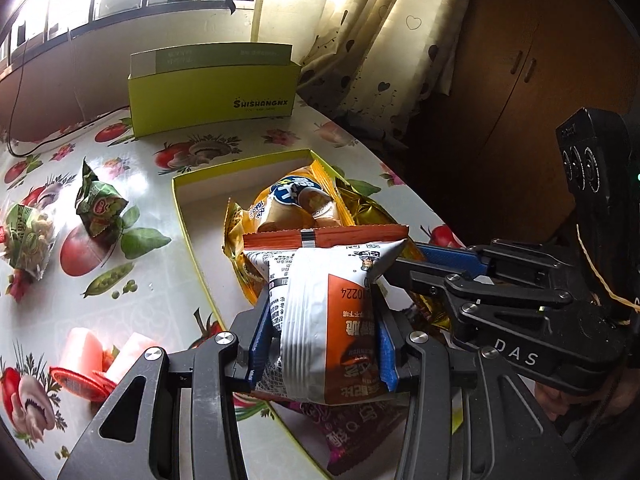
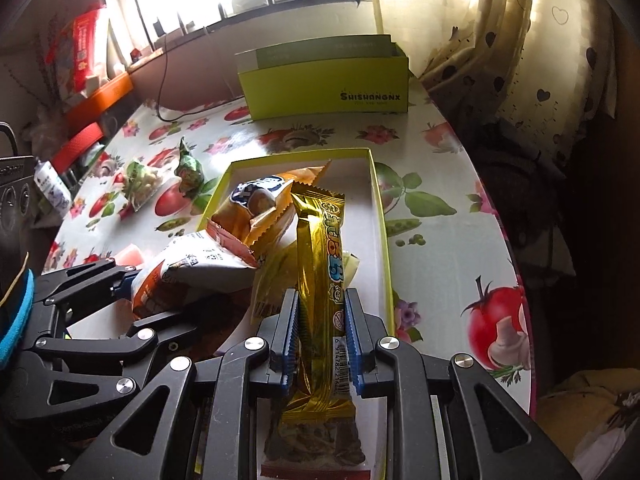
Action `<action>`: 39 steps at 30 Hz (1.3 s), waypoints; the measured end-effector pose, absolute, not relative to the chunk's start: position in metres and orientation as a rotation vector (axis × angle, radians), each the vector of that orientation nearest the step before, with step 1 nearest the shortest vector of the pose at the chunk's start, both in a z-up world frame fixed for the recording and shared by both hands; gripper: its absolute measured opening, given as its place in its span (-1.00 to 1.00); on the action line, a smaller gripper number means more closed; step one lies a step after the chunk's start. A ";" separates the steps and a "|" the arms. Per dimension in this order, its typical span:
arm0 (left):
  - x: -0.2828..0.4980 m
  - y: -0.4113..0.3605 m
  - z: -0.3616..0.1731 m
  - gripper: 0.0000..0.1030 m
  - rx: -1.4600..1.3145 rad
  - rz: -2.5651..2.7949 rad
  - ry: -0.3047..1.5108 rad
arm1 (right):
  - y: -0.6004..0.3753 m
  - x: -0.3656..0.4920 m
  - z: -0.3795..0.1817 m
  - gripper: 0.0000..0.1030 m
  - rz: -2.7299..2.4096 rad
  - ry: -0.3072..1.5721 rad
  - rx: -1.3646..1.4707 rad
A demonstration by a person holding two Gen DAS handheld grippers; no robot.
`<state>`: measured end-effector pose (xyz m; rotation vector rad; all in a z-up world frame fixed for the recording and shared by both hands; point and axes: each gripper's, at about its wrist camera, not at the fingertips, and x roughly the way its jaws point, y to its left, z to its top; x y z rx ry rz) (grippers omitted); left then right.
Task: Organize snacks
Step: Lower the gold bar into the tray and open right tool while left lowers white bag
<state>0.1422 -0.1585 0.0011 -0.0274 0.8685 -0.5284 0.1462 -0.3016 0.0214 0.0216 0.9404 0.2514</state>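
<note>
Clamped between the left gripper's (image 1: pixel 324 344) blue pads, a white-and-orange packet (image 1: pixel 324 300) hangs over the near end of the shallow yellow tray (image 2: pixel 380 200). Beside it the right gripper (image 2: pixel 320 336) pinches a gold bar (image 2: pixel 320 264) at mid-length, also above the tray. An orange bun pack (image 2: pixel 256 208) already lies inside; two green packets (image 1: pixel 98 210) and pink jelly cups (image 1: pixel 80 356) wait on the tablecloth (image 1: pixel 152 292). To place well, I judge each should be lowered flat into bare tray floor, bar along the right wall, packet kept off the bun, then released one at a time.
</note>
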 end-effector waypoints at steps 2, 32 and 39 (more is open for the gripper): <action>0.150 -0.159 0.001 -0.13 -0.028 -0.518 0.866 | -0.301 0.154 0.021 -0.62 0.250 0.940 0.018; 0.157 -0.141 0.010 0.04 -0.126 -0.547 0.824 | -0.315 0.172 0.026 -0.26 0.172 0.910 0.052; 0.148 -0.121 0.016 0.04 -0.148 -0.452 0.798 | -0.307 0.156 0.037 -0.25 0.202 0.879 0.036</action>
